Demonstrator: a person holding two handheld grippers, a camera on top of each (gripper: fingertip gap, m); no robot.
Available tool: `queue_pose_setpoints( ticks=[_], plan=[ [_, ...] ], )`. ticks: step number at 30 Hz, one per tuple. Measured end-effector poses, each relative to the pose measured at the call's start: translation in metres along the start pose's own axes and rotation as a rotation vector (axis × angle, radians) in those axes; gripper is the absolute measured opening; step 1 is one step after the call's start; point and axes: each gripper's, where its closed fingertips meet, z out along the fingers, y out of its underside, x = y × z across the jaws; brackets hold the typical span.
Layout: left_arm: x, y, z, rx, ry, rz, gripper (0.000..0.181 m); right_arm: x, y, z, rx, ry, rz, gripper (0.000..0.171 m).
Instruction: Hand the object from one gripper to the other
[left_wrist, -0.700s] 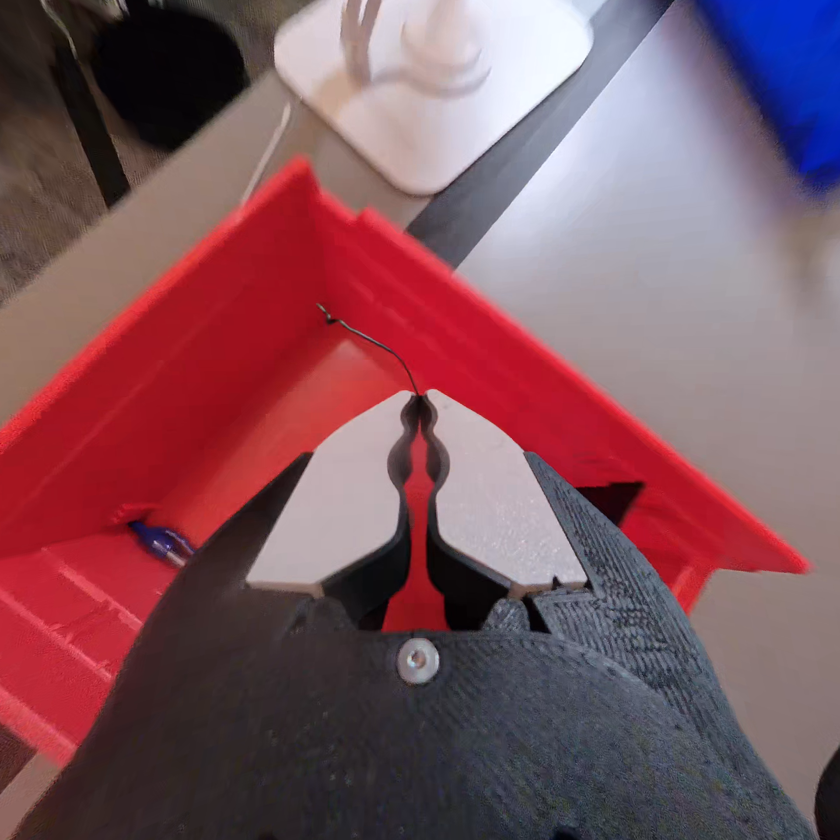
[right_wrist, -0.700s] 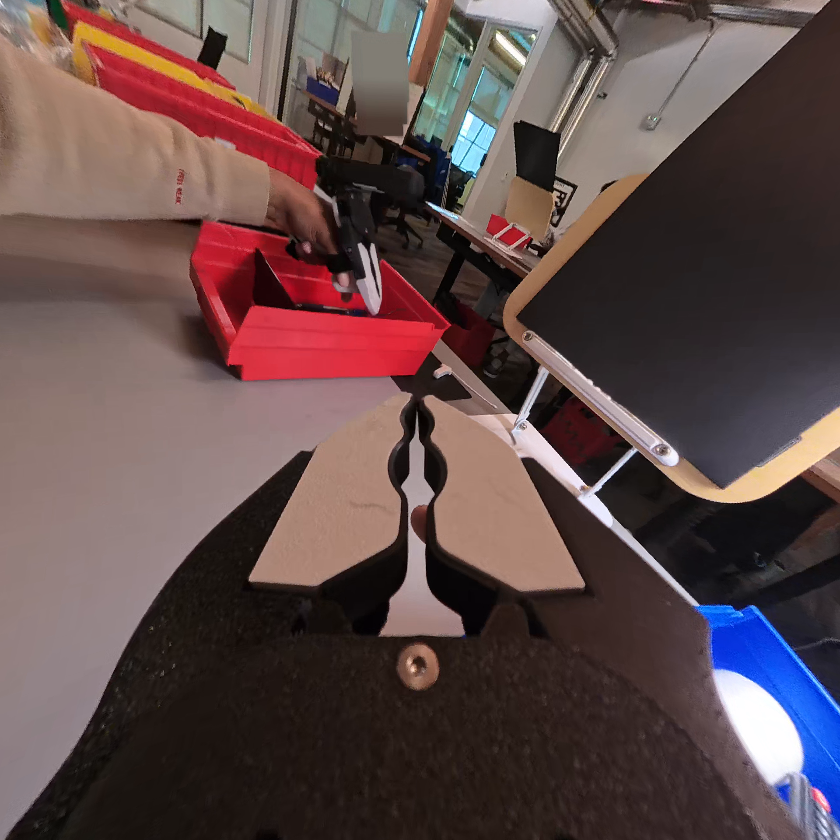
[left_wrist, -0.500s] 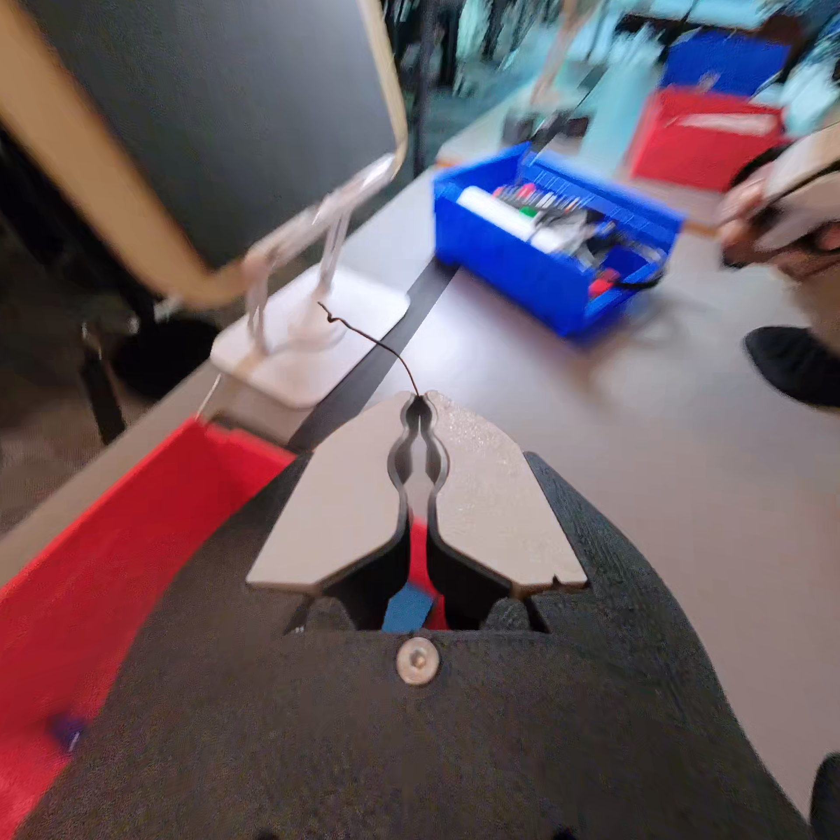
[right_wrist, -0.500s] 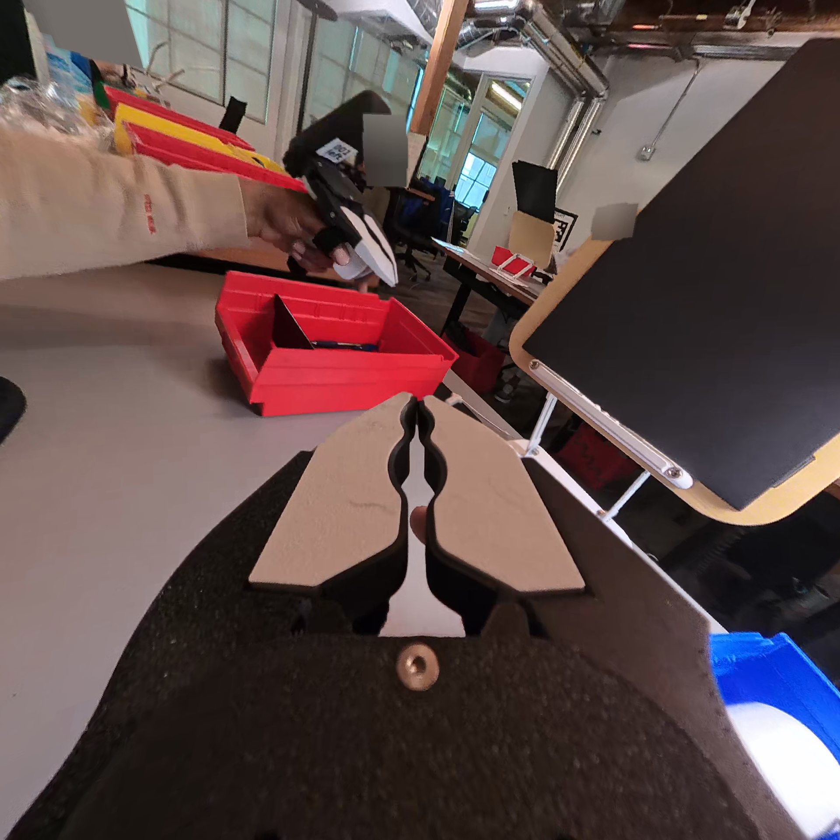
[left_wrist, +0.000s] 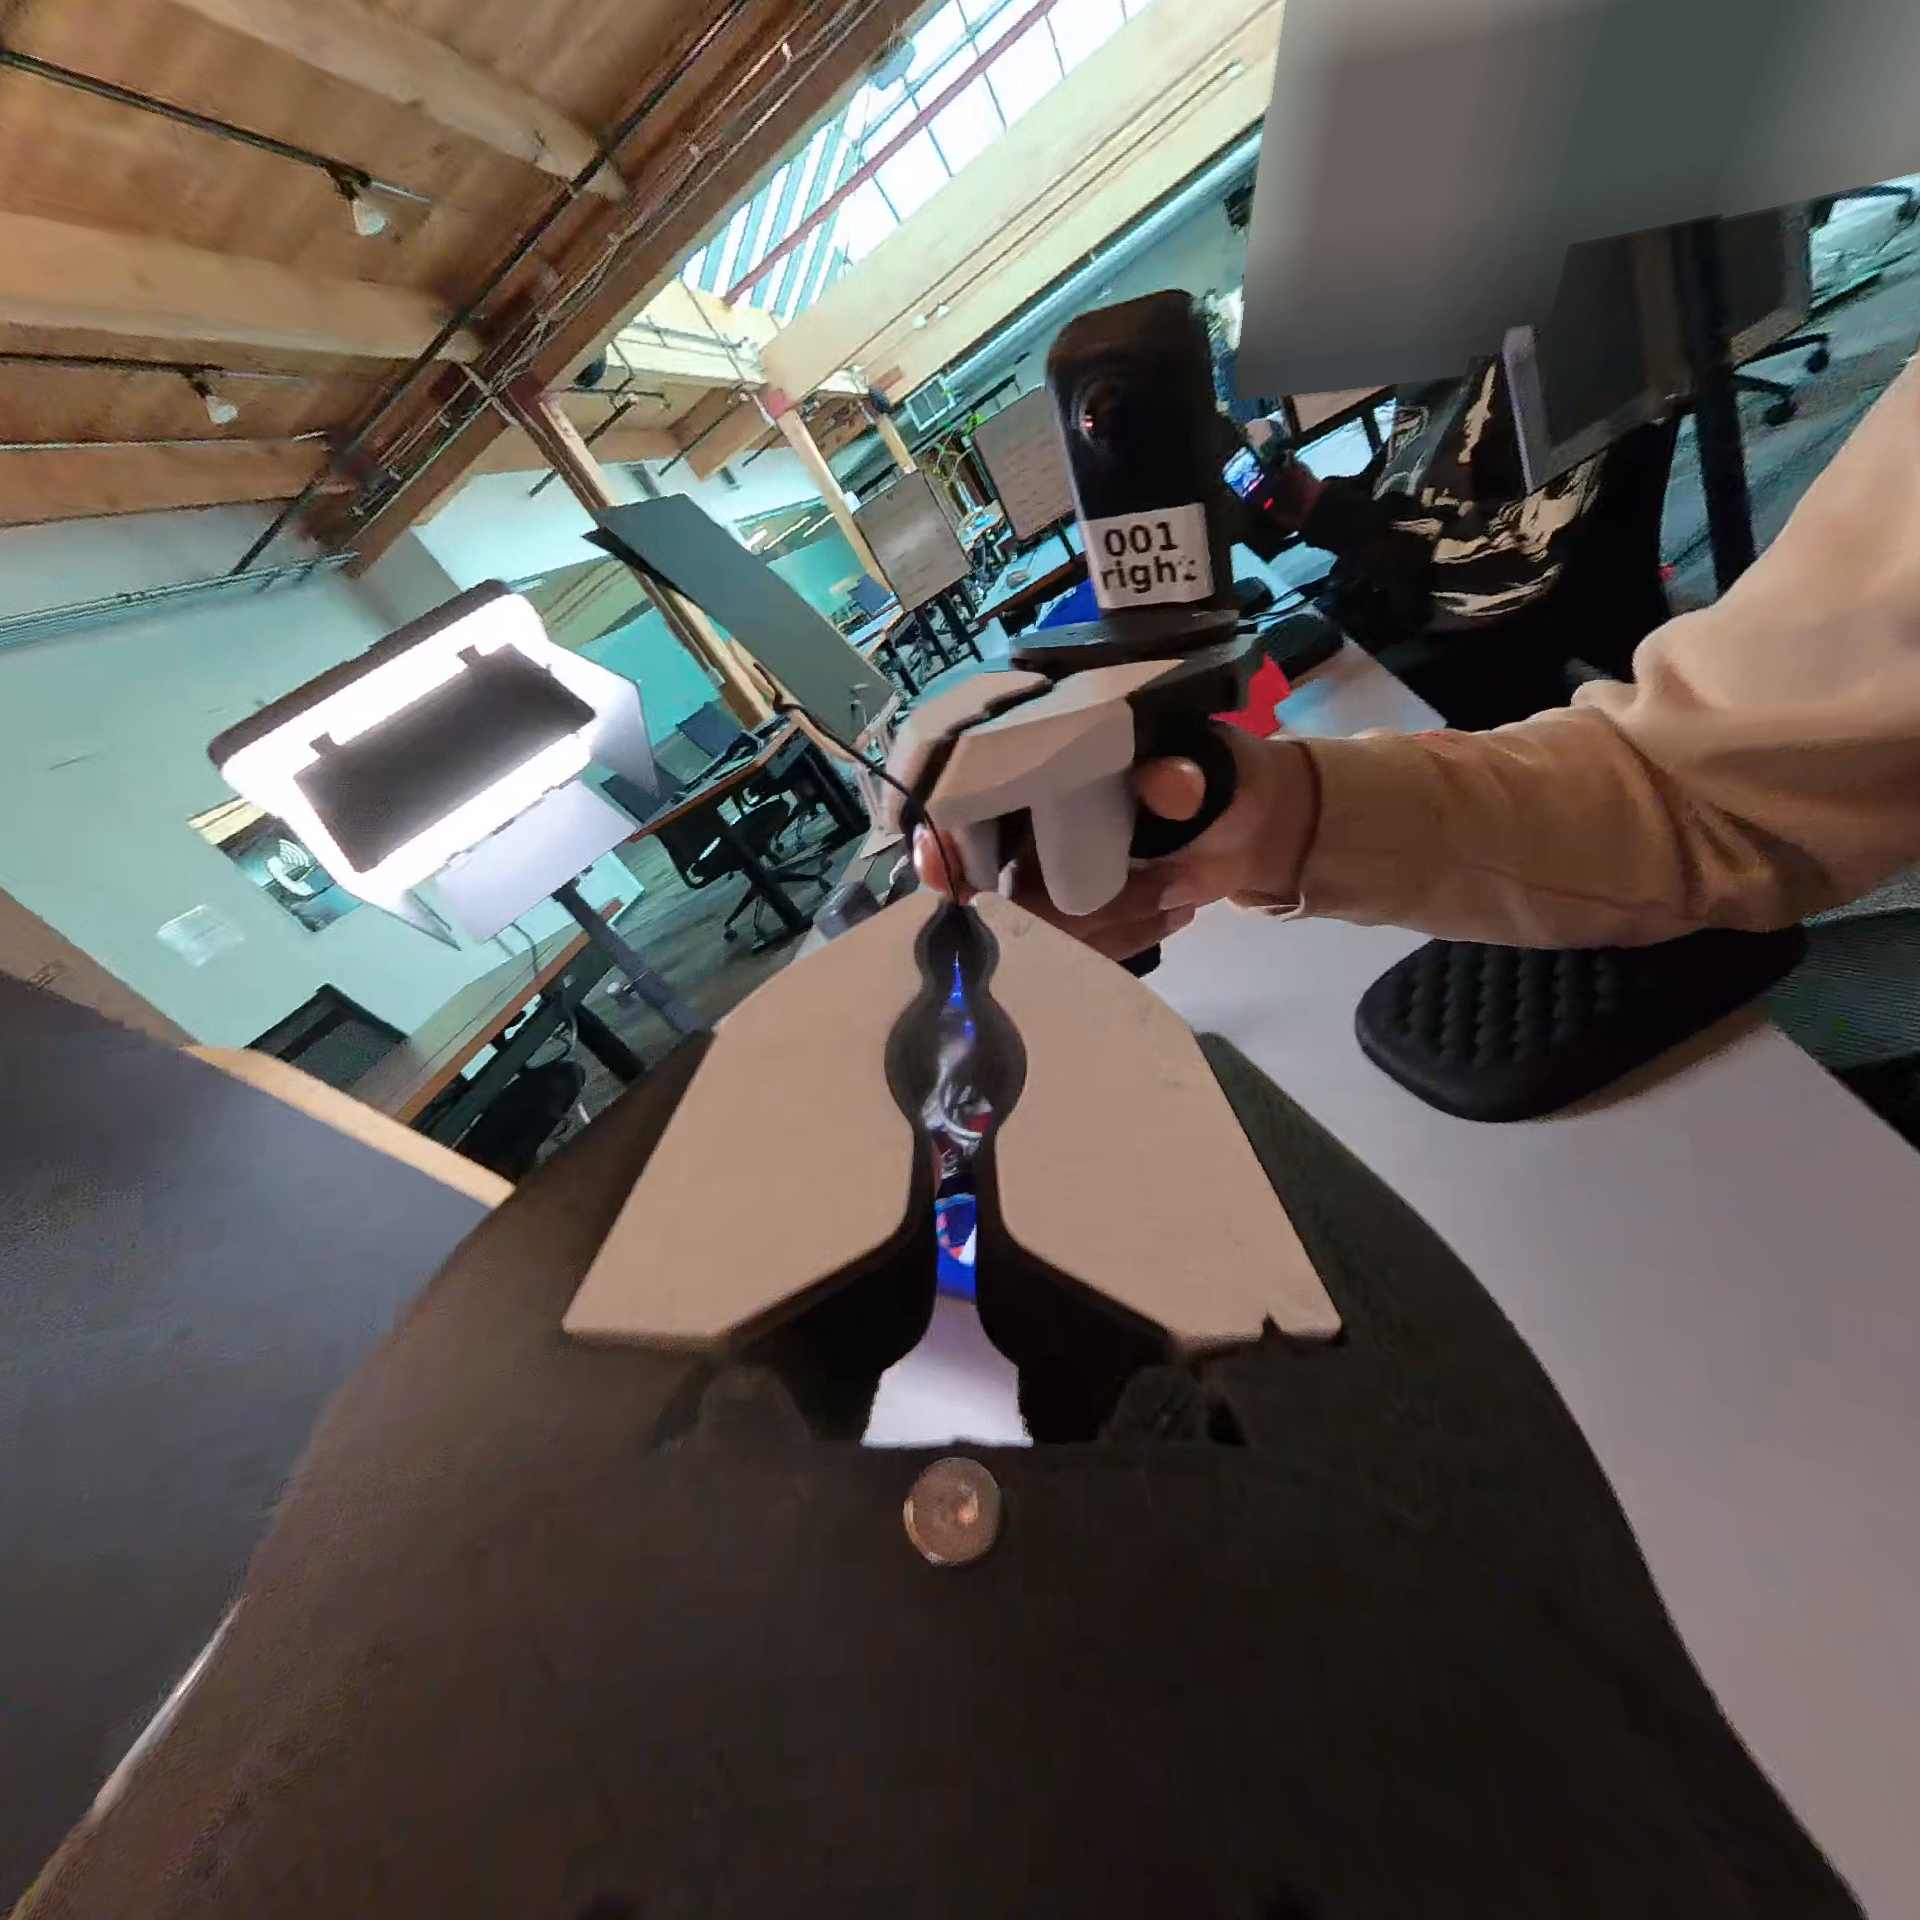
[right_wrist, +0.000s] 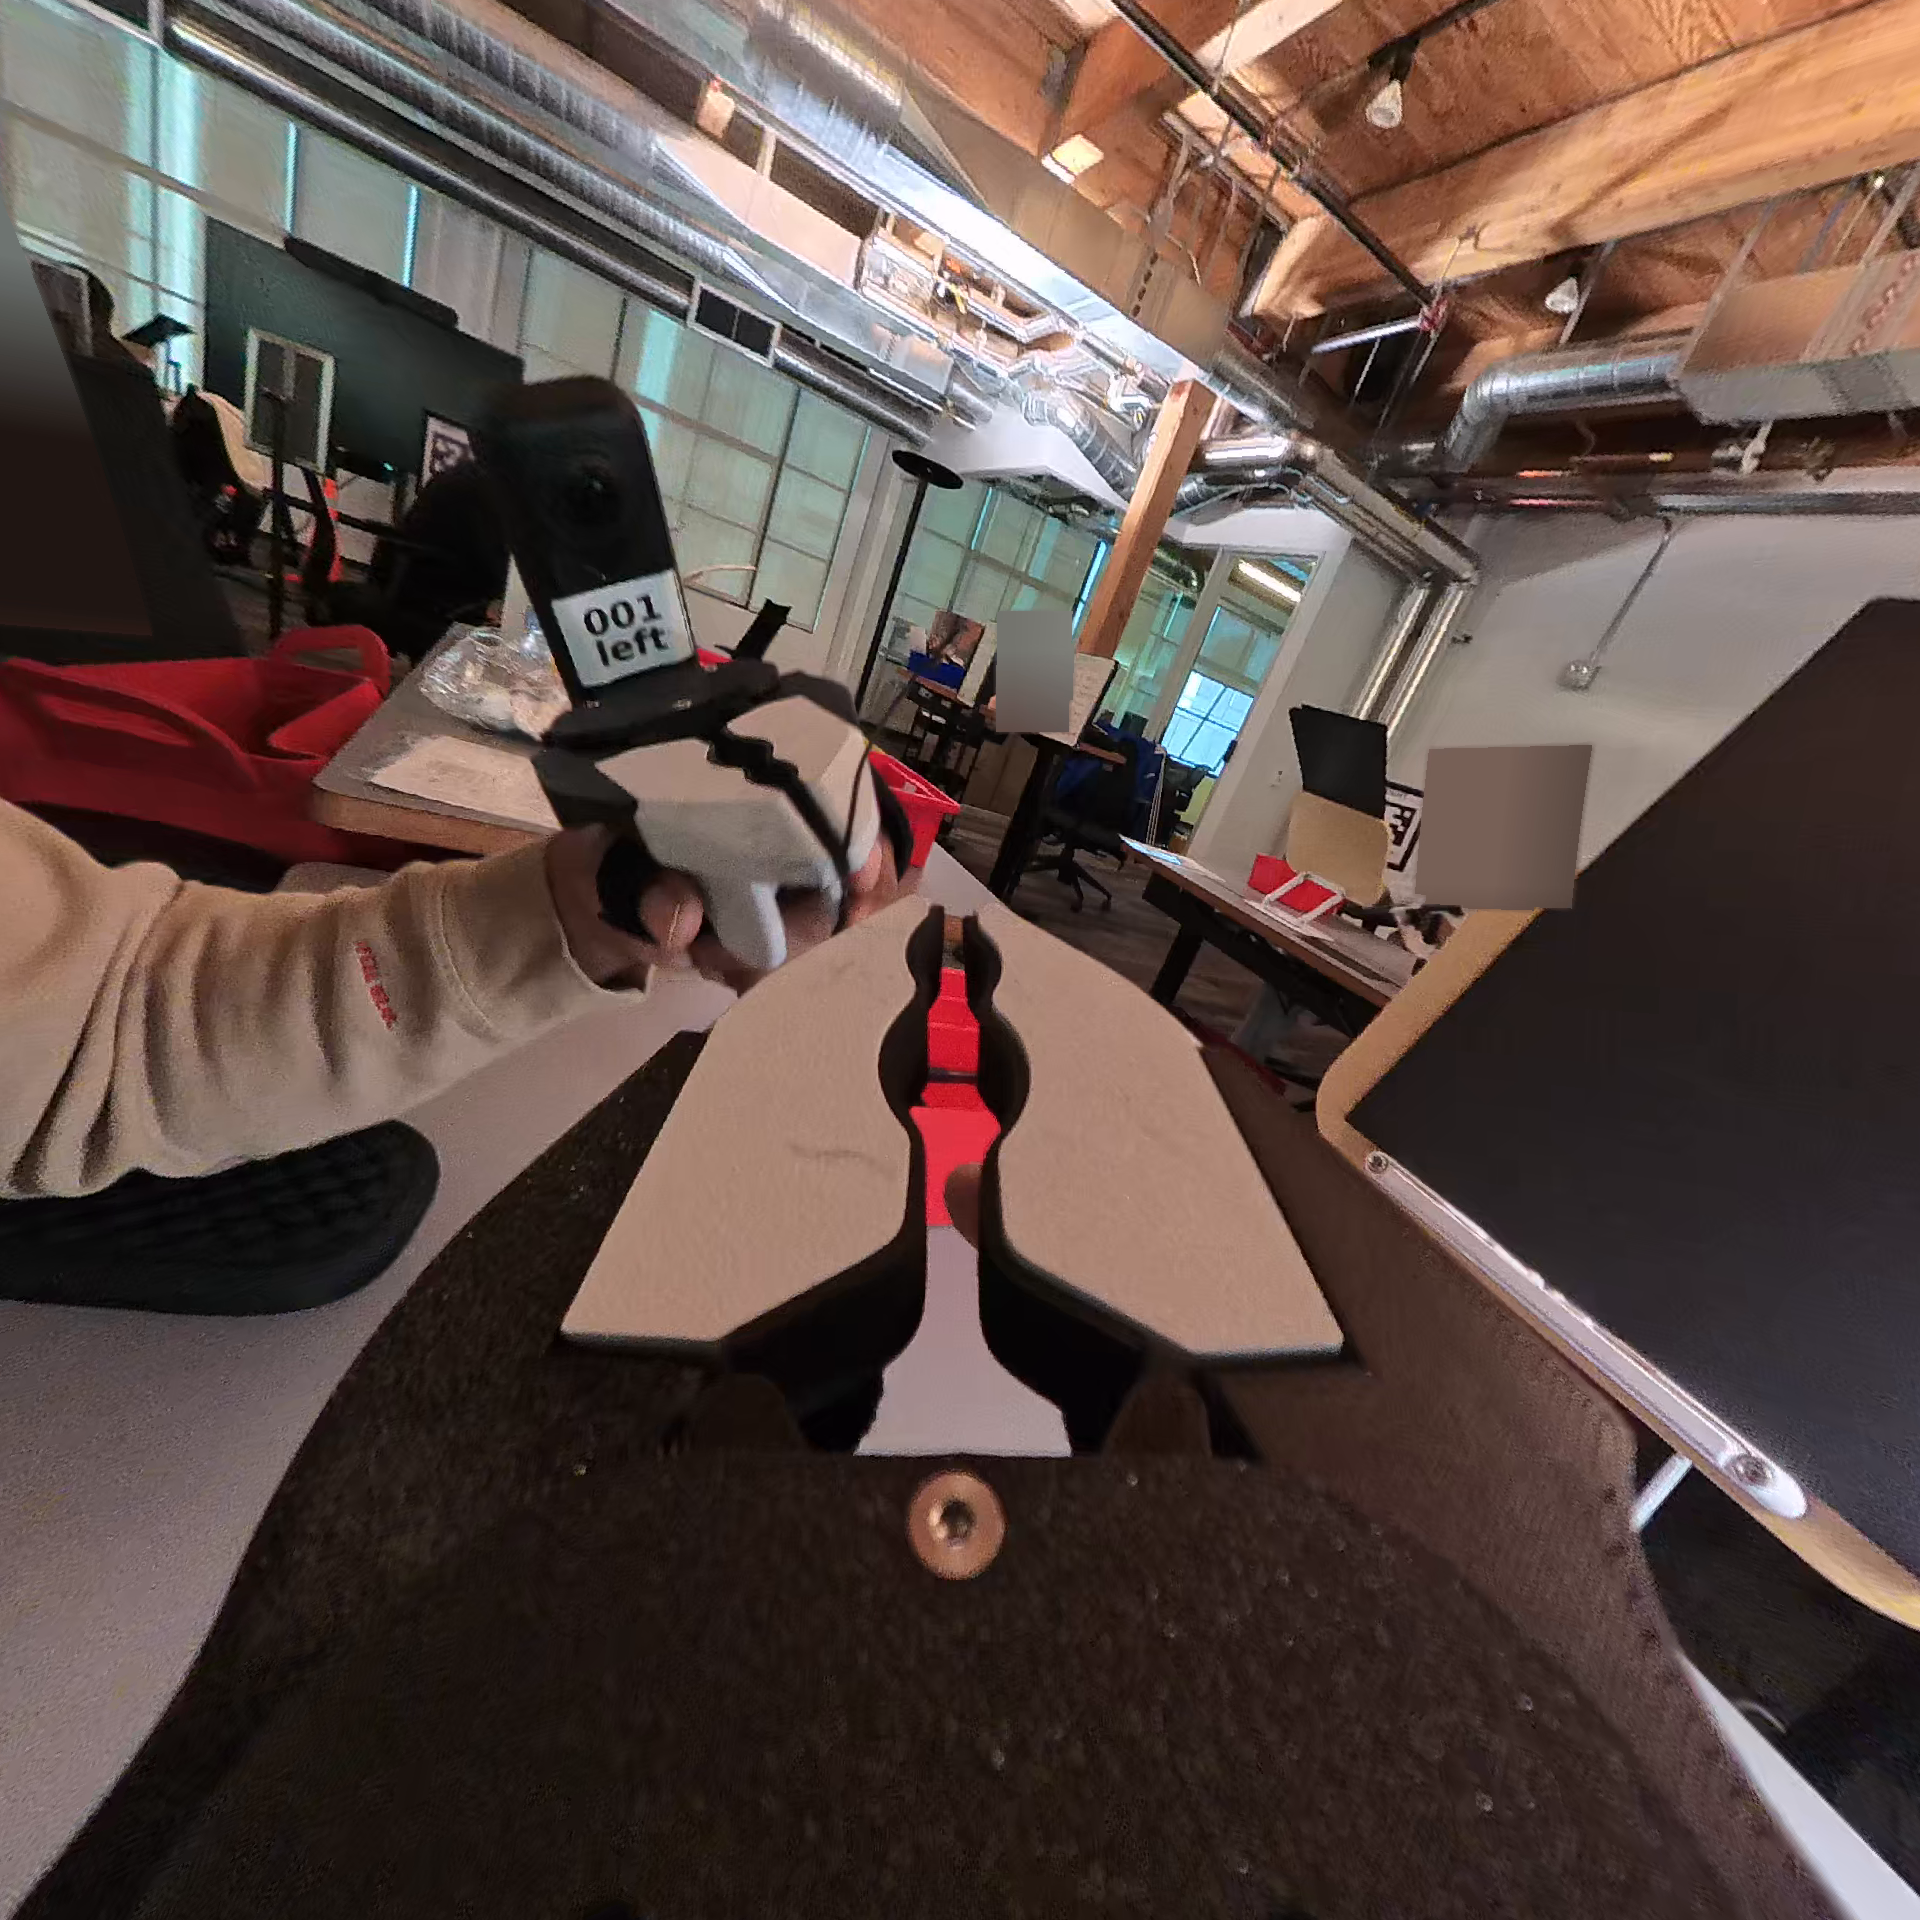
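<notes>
A thin, bent black wire (left_wrist: 862, 764) sticks out from the tips of my left gripper (left_wrist: 954, 906), which is shut on it. The wire rises up and to the left, across the front of my right gripper (left_wrist: 914, 790). The right gripper faces mine at close range, with its white fingers (left_wrist: 1039, 748) together and nothing between them. In the right wrist view my right gripper (right_wrist: 953, 920) is shut and empty. The left gripper (right_wrist: 844, 857) is just beyond its tips, up and to the left, with the wire (right_wrist: 852, 805) a thin line at its front. Both are raised above the table.
A black ribbed pad (left_wrist: 1558, 1018) lies on the grey table (left_wrist: 1610, 1403) under the right arm's sleeve; it also shows in the right wrist view (right_wrist: 208, 1216). A black board with a wooden edge (right_wrist: 1662, 1039) stands close on the right. A red bin (right_wrist: 951, 1023) shows between my right fingers. The grippers are tip to tip, or close to it.
My left gripper has lifted out of the red bin with the wire and swung toward the right gripper. Both have tilted up and now face each other closely.
</notes>
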Motion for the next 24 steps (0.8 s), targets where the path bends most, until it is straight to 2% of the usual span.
queue_pose_setpoints(
  ticks=[7, 11, 14, 17, 18, 21, 24],
  plan=[
    [0.029, 0.007, 0.013, -0.001, 0.065, 0.022, 0.0, -0.027, -0.006, 0.001, 0.014, -0.166, 0.082, 0.014],
    [0.03, 0.014, 0.012, -0.01, 0.071, 0.006, 0.001, -0.036, -0.003, 0.004, 0.04, -0.23, 0.13, 0.0],
    [0.028, 0.016, 0.011, -0.003, 0.074, -0.013, 0.0, -0.036, 0.0, 0.003, 0.046, -0.263, 0.171, 0.014],
    [0.029, 0.015, 0.01, 0.005, 0.083, -0.028, 0.0, -0.036, 0.004, 0.001, 0.042, -0.315, 0.236, 0.019],
    [0.03, 0.015, 0.01, 0.002, 0.085, -0.028, 0.0, -0.036, 0.004, 0.002, 0.047, -0.314, 0.242, 0.018],
    [0.031, 0.019, 0.013, -0.016, 0.085, -0.026, 0.0, -0.041, 0.009, 0.005, 0.026, -0.312, 0.211, 0.0],
    [0.027, 0.017, 0.013, 0.012, 0.074, -0.079, 0.001, -0.039, 0.009, 0.003, 0.015, -0.294, 0.172, 0.0]
  ],
)
